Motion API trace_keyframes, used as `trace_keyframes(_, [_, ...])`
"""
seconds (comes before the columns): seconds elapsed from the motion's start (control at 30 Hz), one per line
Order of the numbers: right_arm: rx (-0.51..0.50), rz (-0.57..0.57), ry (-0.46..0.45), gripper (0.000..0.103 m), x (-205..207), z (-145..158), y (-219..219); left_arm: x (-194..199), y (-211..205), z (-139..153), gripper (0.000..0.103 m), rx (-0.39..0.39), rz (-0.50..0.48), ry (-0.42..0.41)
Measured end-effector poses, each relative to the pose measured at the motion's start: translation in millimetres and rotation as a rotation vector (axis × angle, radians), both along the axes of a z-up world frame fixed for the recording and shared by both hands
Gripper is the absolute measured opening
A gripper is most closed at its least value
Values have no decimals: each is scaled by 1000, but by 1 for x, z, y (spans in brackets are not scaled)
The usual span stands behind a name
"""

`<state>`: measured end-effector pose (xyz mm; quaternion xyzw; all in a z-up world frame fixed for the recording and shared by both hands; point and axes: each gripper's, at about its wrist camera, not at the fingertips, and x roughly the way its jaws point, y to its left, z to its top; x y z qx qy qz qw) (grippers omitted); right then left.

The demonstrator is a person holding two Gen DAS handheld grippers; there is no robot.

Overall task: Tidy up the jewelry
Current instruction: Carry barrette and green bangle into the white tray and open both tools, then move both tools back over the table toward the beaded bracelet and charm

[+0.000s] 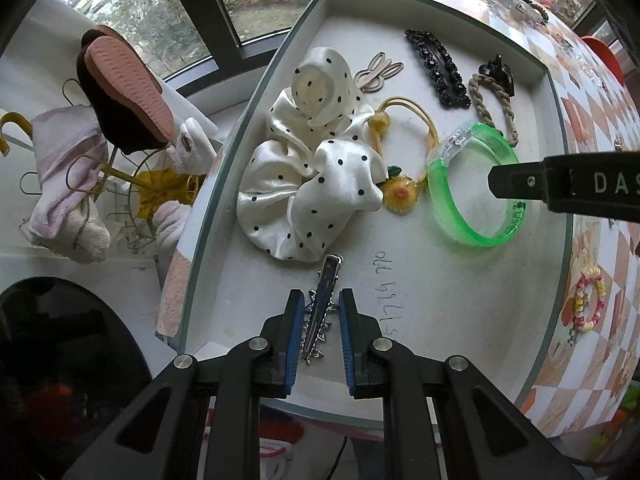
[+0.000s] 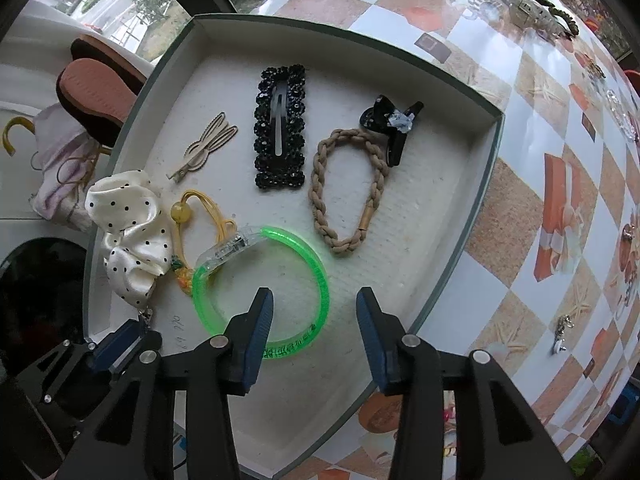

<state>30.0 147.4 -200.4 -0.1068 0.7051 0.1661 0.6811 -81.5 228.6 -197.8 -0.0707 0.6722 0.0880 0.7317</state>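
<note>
In the white tray (image 2: pixel 460 208) on the desk (image 2: pixel 540 160), the green bangle (image 2: pixel 320 280) lies flat, its near rim between the released right gripper (image 2: pixel 316 320), while the left gripper (image 1: pixel 318 320) straddles a silver hair clip (image 1: pixel 320 308) lying lengthwise, grip uncertain.

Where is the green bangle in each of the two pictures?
Left wrist view: green bangle at centre right, under the right gripper's finger.
Right wrist view: bangle at lower centre, one finger inside its ring.
Shared landmark: the dotted scrunchie to its left.

Checkered table (image 2: pixel 532 184) — on it a white tray (image 2: pixel 460 92) and scattered trinkets (image 2: pixel 560 332)
</note>
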Motion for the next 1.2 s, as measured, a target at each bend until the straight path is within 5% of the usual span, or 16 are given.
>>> trace_keyframes(0.13, [42,-23,-22,49,3,14,-7,-1,-3,4,21,3,-9,0])
trace_keyframes(0.17, [50,-29,-27,49,5,17,-8,0,-4,5,28,4,-10,0])
trace_keyframes(0.2, [64,-38,-35,49,6,23,-11,0,-5,6,66,6,-12,0])
trace_keyframes(0.27, [79,-47,-42,49,9,30,-15,-1,-6,13,97,46,-6,-28])
trace_keyframes(0.57, [122,-88,-49,50,14,51,-39,8,-12,25,97,46,-44,-47])
trace_keyframes(0.83, [168,-134,-54,80,10,66,-71,15,-23,36,103,63,-85,-55])
trace_keyframes(1.2, [190,-286,-76,87,-1,76,-134,27,-51,54,103,73,-170,-84])
